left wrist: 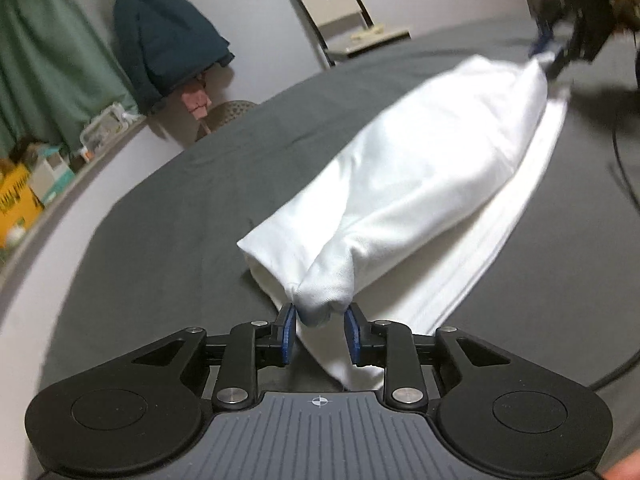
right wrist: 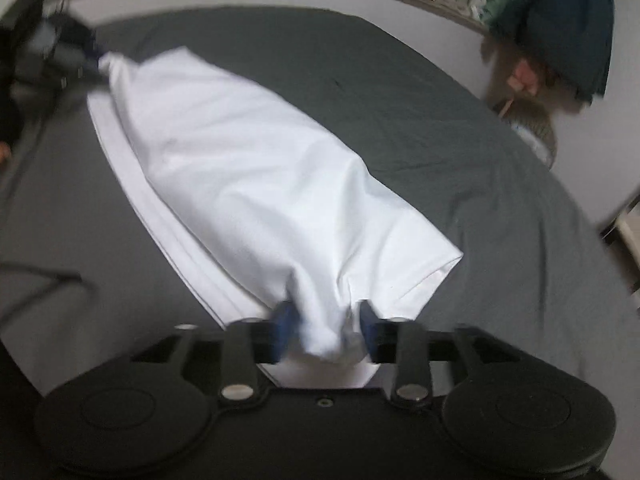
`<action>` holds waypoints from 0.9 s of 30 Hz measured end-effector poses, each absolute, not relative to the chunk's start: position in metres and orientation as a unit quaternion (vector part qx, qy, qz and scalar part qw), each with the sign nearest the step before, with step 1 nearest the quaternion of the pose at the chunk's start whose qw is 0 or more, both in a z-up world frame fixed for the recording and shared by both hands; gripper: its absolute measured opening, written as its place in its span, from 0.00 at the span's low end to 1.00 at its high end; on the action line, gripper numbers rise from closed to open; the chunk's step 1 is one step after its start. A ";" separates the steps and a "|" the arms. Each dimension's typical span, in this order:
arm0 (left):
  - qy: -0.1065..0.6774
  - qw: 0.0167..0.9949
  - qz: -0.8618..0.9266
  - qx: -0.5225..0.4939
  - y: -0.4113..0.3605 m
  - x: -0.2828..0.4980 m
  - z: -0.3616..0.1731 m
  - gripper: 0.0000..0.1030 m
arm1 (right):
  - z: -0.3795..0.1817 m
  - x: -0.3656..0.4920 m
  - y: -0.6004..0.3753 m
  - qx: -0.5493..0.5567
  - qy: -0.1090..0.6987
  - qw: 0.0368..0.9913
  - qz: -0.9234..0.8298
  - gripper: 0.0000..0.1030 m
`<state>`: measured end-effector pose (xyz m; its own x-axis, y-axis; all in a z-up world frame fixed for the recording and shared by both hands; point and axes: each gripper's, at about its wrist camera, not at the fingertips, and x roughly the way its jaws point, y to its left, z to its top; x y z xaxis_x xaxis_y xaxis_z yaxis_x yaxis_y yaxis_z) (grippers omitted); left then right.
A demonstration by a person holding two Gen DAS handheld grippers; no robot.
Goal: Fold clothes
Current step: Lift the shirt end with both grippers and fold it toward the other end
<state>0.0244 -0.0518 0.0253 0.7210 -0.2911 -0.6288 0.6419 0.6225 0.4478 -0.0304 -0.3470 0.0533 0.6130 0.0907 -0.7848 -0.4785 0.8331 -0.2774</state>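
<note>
1. Grey sheet covers the bed (left wrist: pixel 200 184) you're working on; a dark coat (left wrist: pixel 160 36) hangs on the wall beyond it, and a chair (left wrist: pixel 340 8) stands at the far edge.
2. Your white shirt (left wrist: pixel 420 168) lies on the sheet, stretched lengthwise between your two tongs, with one long side folded over so a narrow strip of the lower layer shows beside the fold.
3. Your left tongs (left wrist: pixel 320 330) sit at one end of the shirt. A bunched corner hangs between the blue pads (left wrist: pixel 289 330), but the pads stand clear of it, so that grip is released.
4. Your right tongs (right wrist: pixel 326 330) sit at the opposite end, jaws likewise parted with cloth loose between them; blur hides the contact, yet it reads as let go.
5. Holding both ends kept the fold line straight, I judge; releasing together lets the flap settle evenly.
6. Likely next: the other long side needs folding.
</note>
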 end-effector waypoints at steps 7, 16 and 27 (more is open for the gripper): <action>0.192 0.851 -0.233 0.430 -0.070 -0.016 0.021 0.92 | 0.050 -0.040 -0.326 -0.330 0.386 0.853 0.123 0.56; 0.143 0.813 -0.222 0.519 -0.084 -0.036 0.025 0.92 | 0.046 -0.052 -0.295 -0.454 0.339 0.813 0.133 0.62; 0.160 0.773 -0.282 0.546 -0.112 -0.008 0.013 0.91 | 0.018 -0.042 -0.268 -0.559 0.315 0.749 0.165 0.64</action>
<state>-0.0082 -0.1119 0.0127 0.7891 -0.2616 -0.5557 0.6112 0.2450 0.7526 -0.0422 -0.2684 0.0184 0.7467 -0.1043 -0.6570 -0.5999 0.3212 -0.7328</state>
